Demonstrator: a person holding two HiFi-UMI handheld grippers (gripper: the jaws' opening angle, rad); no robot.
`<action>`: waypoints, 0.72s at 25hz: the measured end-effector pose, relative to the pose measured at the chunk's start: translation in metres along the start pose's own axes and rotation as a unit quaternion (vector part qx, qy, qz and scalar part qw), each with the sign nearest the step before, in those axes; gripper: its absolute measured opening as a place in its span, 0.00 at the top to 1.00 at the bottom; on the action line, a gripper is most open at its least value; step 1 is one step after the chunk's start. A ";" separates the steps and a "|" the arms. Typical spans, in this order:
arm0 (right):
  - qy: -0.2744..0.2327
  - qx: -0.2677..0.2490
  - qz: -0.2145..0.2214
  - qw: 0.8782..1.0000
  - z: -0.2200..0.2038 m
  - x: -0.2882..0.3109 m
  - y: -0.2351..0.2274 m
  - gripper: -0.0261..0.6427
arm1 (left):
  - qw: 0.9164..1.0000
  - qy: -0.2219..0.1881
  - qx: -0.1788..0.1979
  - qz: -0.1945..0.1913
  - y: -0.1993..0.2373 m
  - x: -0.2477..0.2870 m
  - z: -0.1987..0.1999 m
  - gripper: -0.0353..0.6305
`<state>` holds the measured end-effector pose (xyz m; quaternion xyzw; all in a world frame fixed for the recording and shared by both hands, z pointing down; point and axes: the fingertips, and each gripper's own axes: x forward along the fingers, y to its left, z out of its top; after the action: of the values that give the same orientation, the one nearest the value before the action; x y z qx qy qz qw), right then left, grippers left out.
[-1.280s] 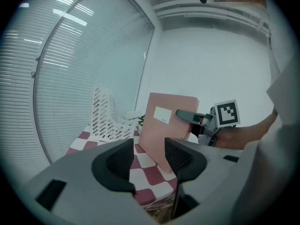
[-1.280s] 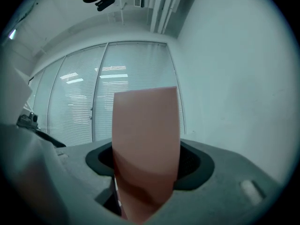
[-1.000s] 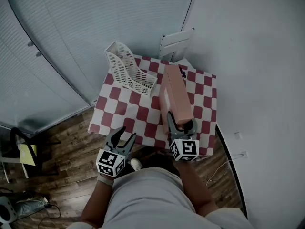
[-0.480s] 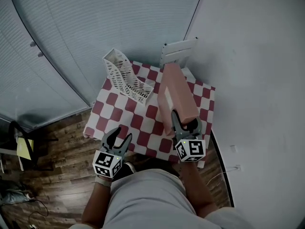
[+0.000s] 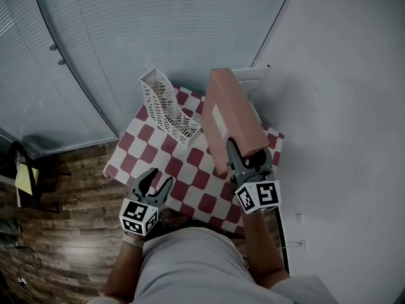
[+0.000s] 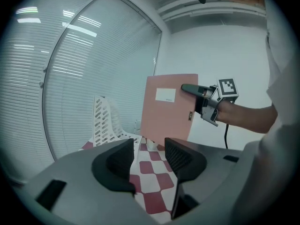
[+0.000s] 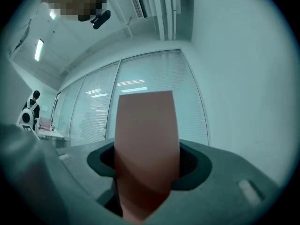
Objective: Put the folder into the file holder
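Head view: the right gripper (image 5: pixel 245 154) is clamping the pink folder (image 5: pixel 229 114) by its near end and holding it on edge over the table's (image 5: pixel 169 164) right side, probably so it can slide edge-first into a slot. The white file holder (image 5: pixel 166 101) is sitting at the far left corner. Bare checked cloth is lying between the two, giving free room leftward. The left gripper (image 5: pixel 152 183) is hovering at the near left edge.

Left gripper view: its jaws are standing narrowly apart with nothing between them. The folder (image 6: pixel 165 111) is standing upright, apart from the file holder (image 6: pixel 104 121); whether its lower edge is touching the table I cannot tell.

Right gripper view: both pads are pressing on the folder's (image 7: pixel 146 139) faces.
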<state>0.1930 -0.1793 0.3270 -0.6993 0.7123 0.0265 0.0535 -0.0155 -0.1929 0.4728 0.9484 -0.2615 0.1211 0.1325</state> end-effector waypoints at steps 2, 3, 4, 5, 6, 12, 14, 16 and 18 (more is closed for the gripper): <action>-0.007 -0.003 0.022 1.000 0.010 0.006 0.003 0.54 | 1.000 -0.001 -0.002 0.012 0.001 0.000 0.001 0.67; -0.011 -0.005 0.037 0.999 0.015 0.009 0.005 0.54 | 1.000 -0.002 -0.003 0.018 0.002 -0.001 0.002 0.67; -0.014 -0.007 0.052 0.999 0.019 0.013 0.007 0.54 | 1.000 -0.004 -0.005 0.025 0.002 -0.002 0.003 0.67; -0.016 -0.007 0.065 0.998 0.022 0.016 0.009 0.54 | 0.999 -0.007 -0.007 0.031 0.003 -0.003 0.004 0.67; -0.017 -0.005 0.078 0.997 0.023 0.021 0.010 0.54 | 0.999 -0.008 -0.009 0.037 0.003 -0.004 0.005 0.67; -0.011 0.015 0.140 0.990 0.019 0.049 0.018 0.54 | 0.997 -0.008 -0.017 0.071 0.005 -0.008 0.005 0.67; -0.008 0.021 0.159 0.987 0.015 0.059 0.019 0.54 | 0.996 -0.005 -0.021 0.083 0.006 -0.011 0.002 0.67; -0.005 0.030 0.176 0.984 0.012 0.070 0.019 0.54 | 0.995 0.001 -0.026 0.095 0.006 -0.013 -0.002 0.67; -0.003 0.038 0.188 0.982 0.008 0.081 0.018 0.54 | 0.994 0.009 -0.032 0.105 0.007 -0.015 -0.009 0.67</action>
<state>0.1742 -0.2588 0.3091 -0.5506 0.8312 0.0115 0.0760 -0.0333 -0.1890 0.4776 0.9098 -0.3621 0.1345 0.1518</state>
